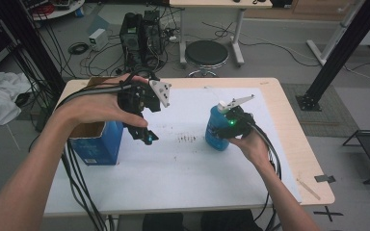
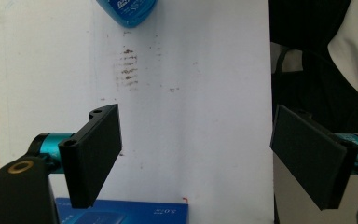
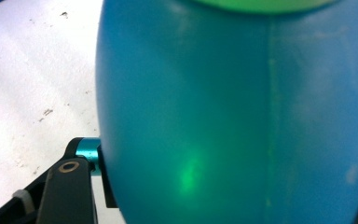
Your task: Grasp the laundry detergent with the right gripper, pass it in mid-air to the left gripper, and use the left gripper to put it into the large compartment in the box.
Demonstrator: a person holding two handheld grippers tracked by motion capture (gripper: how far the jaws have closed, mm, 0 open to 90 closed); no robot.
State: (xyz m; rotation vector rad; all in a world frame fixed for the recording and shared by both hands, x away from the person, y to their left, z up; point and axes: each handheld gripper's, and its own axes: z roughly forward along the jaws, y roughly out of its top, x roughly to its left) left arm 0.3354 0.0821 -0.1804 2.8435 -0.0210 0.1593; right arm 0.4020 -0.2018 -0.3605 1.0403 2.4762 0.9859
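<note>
Blue bottle (image 1: pixel 216 129) stands upright right of centre on the white sheet (image 1: pixel 183 163); your right gripper (image 1: pixel 229 126) is clamped around its body, low for stability. Left gripper (image 1: pixel 144 134) hangs spread and empty above the sheet, beside the blue box (image 1: pixel 99 144), clear for a handover.

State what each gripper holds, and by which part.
The right gripper clasps the blue bottle around its lower body. The left gripper is open and holds nothing.
</note>
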